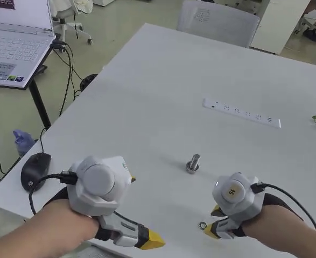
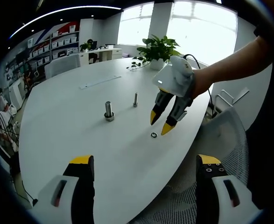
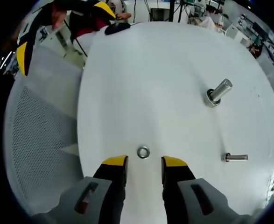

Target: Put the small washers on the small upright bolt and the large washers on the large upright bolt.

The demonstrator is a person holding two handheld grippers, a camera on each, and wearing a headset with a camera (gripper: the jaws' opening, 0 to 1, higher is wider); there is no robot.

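A small metal washer (image 3: pixel 143 152) lies flat on the white table (image 1: pixel 163 97), just ahead of the gap between my right gripper's (image 3: pixel 144 162) open yellow tips. In the head view that washer (image 1: pixel 202 226) sits just left of the right gripper (image 1: pixel 212 221), near the table's front edge. The large upright bolt (image 1: pixel 193 163) stands mid-table, beyond both grippers. The small upright bolt (image 3: pixel 236 157) stands to the right of the washer, nearer than the large bolt (image 3: pixel 218 92). My left gripper (image 2: pixel 144 163) is open wide and holds nothing. It faces the right gripper (image 2: pixel 160 123), the washer (image 2: pixel 154 135) and both bolts.
A white power strip (image 1: pixel 241 112) lies farther back on the table. A black mouse (image 1: pixel 35 170) sits at the table's left corner and a laptop (image 1: pixel 15 37) on a side stand. A grey chair (image 1: pixel 217 21) stands at the far edge. A potted plant (image 2: pixel 158 46) stands at one end.
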